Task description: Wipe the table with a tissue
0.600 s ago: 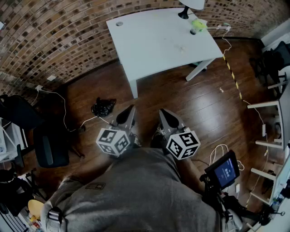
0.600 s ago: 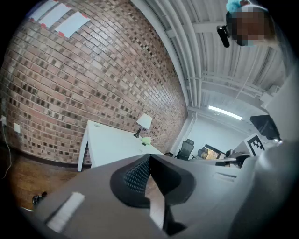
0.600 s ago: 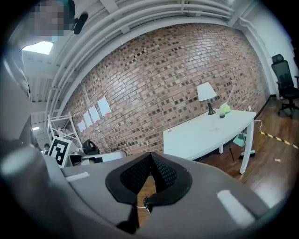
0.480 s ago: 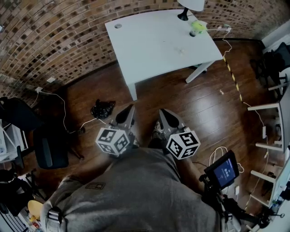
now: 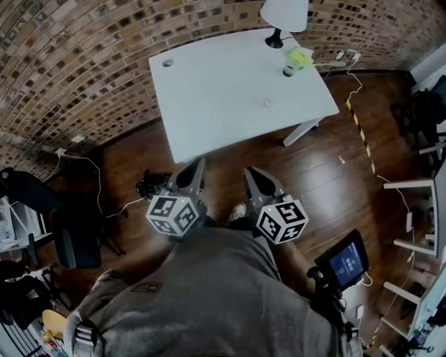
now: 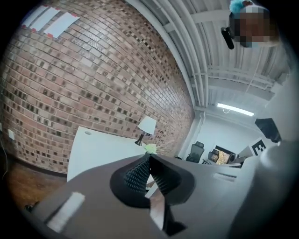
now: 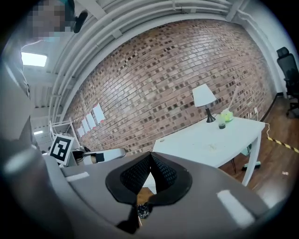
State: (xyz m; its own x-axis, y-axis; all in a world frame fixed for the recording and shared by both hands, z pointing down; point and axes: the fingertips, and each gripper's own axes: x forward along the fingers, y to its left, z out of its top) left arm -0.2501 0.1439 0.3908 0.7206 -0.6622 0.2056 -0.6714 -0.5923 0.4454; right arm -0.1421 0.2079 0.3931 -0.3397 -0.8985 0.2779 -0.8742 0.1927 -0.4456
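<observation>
**Get to the bench before reaching for anything**

My left hand-held gripper (image 5: 197,167) and right hand-held gripper (image 5: 249,173) are both closed on nothing. I hold them side by side at my waist, tipped slightly down toward the white bench (image 5: 209,104), which is well apart ahead. I should step close first, then open one for the tissue (perhaps the pale green thing (image 5: 301,56) beside the lamp (image 5: 282,15); I cannot tell).

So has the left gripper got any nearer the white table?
Yes: the left gripper has come forward, toward the white table; the floor gap between them is narrower.
</observation>
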